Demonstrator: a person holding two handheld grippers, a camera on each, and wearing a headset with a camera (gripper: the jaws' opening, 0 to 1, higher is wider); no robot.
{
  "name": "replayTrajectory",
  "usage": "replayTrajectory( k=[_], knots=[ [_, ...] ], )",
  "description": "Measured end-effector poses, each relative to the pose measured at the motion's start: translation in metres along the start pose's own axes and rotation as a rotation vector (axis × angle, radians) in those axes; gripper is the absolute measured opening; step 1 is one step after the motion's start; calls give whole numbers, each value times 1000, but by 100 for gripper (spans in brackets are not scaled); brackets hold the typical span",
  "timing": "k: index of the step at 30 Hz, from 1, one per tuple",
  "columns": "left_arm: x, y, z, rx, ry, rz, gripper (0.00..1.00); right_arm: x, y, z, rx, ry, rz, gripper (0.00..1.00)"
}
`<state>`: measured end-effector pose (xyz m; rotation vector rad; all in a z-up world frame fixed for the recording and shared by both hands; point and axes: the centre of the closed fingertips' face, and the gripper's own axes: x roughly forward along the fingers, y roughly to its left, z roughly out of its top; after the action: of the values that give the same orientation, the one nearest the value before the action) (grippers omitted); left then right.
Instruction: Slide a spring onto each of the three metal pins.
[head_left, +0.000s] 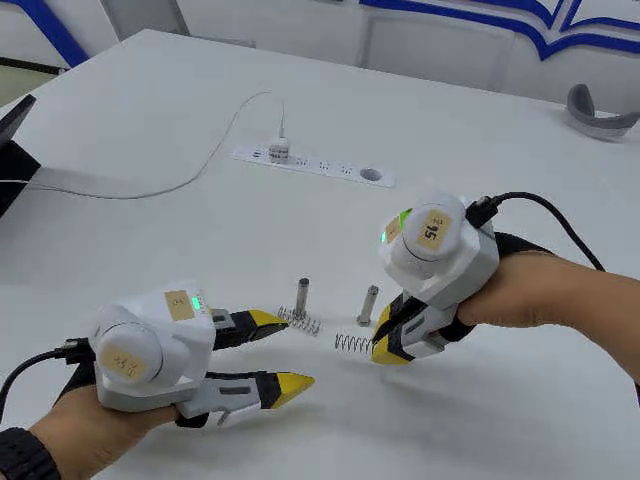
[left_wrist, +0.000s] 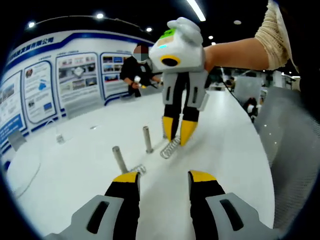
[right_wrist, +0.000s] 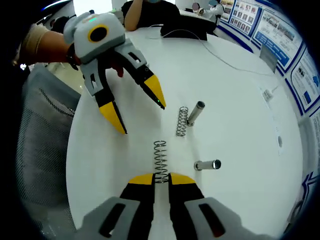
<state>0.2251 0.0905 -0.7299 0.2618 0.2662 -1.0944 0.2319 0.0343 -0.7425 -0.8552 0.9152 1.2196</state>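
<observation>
One spring (head_left: 352, 343) is clamped by its end in the right gripper (head_left: 382, 340) at mid-frame; a loose spring (head_left: 300, 321) lies just beside a pin (head_left: 302, 297). The left gripper (head_left: 283, 350) is spread, empty. Gripped so, the spring may be bent and a pin toppled.

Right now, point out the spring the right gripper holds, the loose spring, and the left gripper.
held spring (right_wrist: 160, 159), right gripper view, its middle coils.
loose spring (right_wrist: 182, 121), right gripper view, its middle coils.
left gripper (head_left: 300, 350), head view, midway between its fingertips.
</observation>
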Motion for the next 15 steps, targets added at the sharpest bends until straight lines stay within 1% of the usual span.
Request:
replayTrajectory(
  k=[10, 15],
  knots=[
    [13, -15, 8, 26, -8, -58, 33, -1, 11, 6, -57, 5, 21, 12],
    [17, -18, 11, 37, -14, -73, 28, -2, 15, 8, -81, 7, 27, 12]
  ],
)
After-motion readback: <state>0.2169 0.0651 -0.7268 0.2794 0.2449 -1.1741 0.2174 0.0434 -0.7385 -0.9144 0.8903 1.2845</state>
